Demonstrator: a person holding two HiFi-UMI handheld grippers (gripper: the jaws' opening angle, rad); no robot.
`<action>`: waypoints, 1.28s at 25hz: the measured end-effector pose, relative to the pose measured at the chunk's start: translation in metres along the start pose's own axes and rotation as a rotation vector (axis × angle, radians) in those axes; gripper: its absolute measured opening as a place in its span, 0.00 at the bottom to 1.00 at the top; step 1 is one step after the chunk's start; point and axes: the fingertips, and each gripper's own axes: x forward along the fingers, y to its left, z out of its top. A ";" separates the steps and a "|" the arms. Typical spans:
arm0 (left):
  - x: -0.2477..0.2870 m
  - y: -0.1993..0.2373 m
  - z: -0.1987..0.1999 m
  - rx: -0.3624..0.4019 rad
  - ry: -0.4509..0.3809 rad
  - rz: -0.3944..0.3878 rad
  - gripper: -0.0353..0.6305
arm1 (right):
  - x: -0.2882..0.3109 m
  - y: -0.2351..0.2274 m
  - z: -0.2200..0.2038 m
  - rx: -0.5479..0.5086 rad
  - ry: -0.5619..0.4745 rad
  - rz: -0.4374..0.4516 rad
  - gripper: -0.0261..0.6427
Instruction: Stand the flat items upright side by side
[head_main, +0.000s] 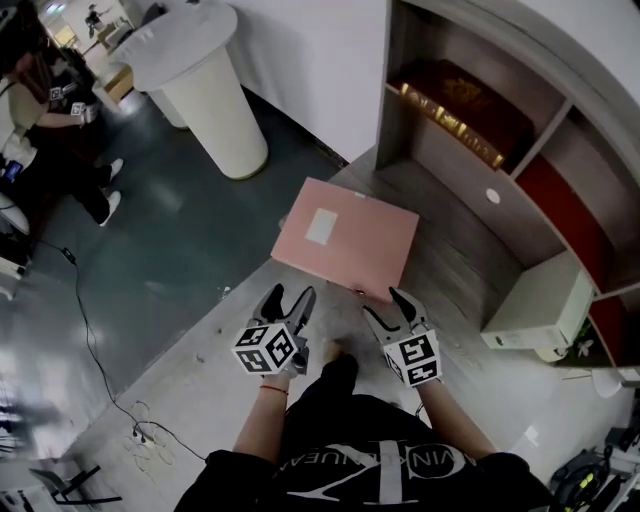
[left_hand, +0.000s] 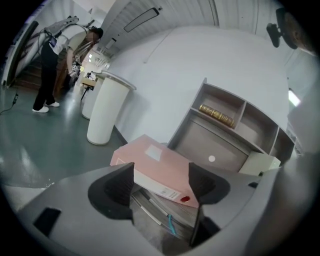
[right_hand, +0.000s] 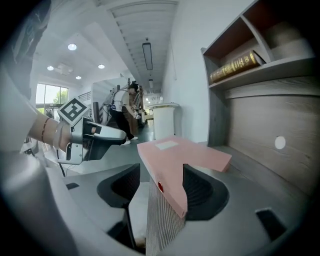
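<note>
1. A pink folder (head_main: 345, 238) lies flat on the grey wood-grain base (head_main: 452, 268) in front of the shelf unit (head_main: 398, 70). It is at the base's outer edge, well clear of the compartments.
2. The folder is a thick, matte rectangular slab with square corners. A pale rectangular label (head_main: 321, 227) sits on its top face and a small red dot (right_hand: 160, 187) on its spine.
3. The left gripper (head_main: 290, 293) has its dark, curved jaws spread. Their tips stop just short of the folder's near edge and grasp nothing.
4. The right gripper (head_main: 384, 305) also has its jaws wide apart. The folder's near corner shows between them, with a clear gap at one pad, so nothing is clamped.
5. In the left gripper view, flat grey layers and a teal strand (left_hand: 171, 225) show under the folder's corner. What they are cannot be told.
6. A brown book (head_main: 455, 110) with gilt lettering lies in an upper compartment.
7. A smooth white round pedestal (head_main: 215, 90) stands on the dark glossy floor beyond the base.
</note>
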 end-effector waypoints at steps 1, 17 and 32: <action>0.007 0.007 0.001 -0.003 0.018 -0.006 0.56 | 0.011 0.001 0.003 0.001 0.008 0.001 0.45; 0.083 0.086 -0.018 -0.528 0.135 -0.062 0.56 | 0.106 0.001 0.010 0.012 0.165 -0.010 0.45; 0.113 0.109 -0.025 -0.717 0.010 -0.150 0.60 | 0.117 0.016 -0.001 -0.072 0.249 0.032 0.44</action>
